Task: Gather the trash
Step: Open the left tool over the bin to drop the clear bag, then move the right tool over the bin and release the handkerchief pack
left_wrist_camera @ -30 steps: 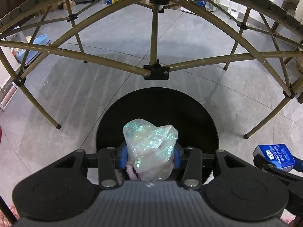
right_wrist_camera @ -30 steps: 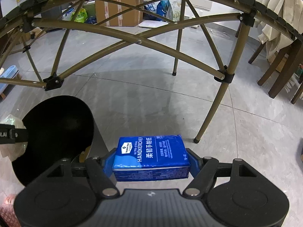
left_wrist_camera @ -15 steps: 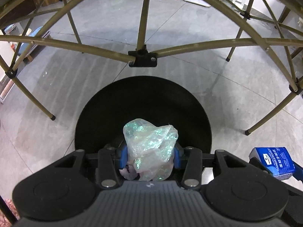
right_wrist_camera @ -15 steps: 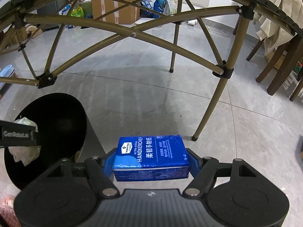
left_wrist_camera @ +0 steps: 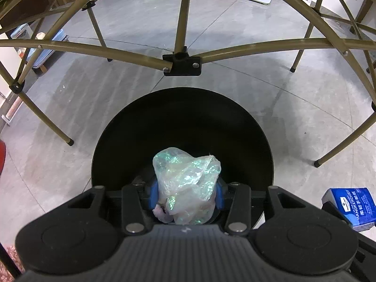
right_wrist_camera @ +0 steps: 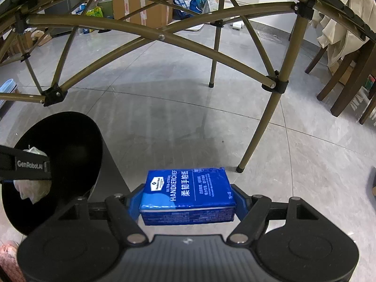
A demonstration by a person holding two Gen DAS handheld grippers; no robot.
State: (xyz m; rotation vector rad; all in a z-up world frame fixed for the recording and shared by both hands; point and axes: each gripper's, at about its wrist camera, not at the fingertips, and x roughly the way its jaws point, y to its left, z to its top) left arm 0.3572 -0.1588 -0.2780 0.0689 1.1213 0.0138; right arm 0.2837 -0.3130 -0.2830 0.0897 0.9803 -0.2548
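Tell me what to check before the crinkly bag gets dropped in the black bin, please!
1. Bag held firmly: ok. The left tool is shut on the crumpled plastic bag.
2. Bag over the bin's mouth: ok. In the left wrist view the bag hangs above the opening of the black bin.
3. Room inside the bin: cannot tell. The inside is too dark to see.
4. Other tool out of the way: ok. The right tool, shut on the blue tissue pack, is beside the bin, not over it.
5. Table frame clear of the drop: ok. The folding table's legs stand beyond the bin.
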